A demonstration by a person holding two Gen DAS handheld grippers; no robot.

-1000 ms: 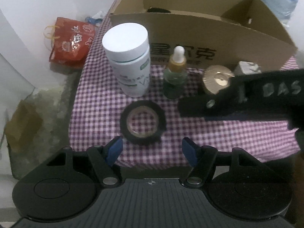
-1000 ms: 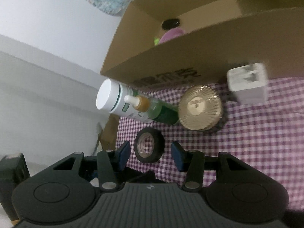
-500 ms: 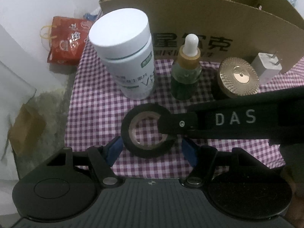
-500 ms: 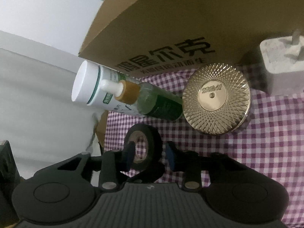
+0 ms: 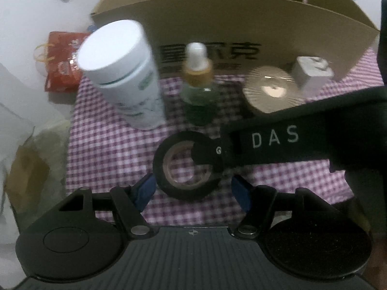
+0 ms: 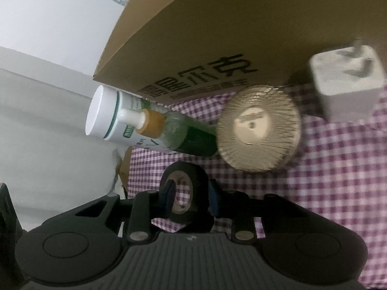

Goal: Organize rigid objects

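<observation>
Left wrist view opens on the brown corrugated cardboard box (image 5: 241, 21) with dark printed characters, standing at the back of the purple-and-white checked tablecloth (image 5: 108, 145); my read is that it is where these items are meant to go. Lined up just in front of its wall, within easy reach, are the white plastic jar with a green-striped label (image 5: 125, 79), then the gold ribbed round tin (image 5: 271, 91), the white square plug adapter (image 5: 312, 72) and the green glass dropper bottle with an amber collar (image 5: 198, 91), all upright. Smallest, and nearest, is the black roll of electrical tape (image 5: 186, 166), out in the middle of the cloth. The right gripper (image 6: 189, 197) reaches in from the side and pinches the roll's wall, one finger through the hole and one outside, a sensible hold on a ring. The roll looks tilted, perhaps just off the cloth. The left gripper (image 5: 193, 189) hangs just short of the roll, fingers spread and holding nothing, apparently waiting its turn.
</observation>
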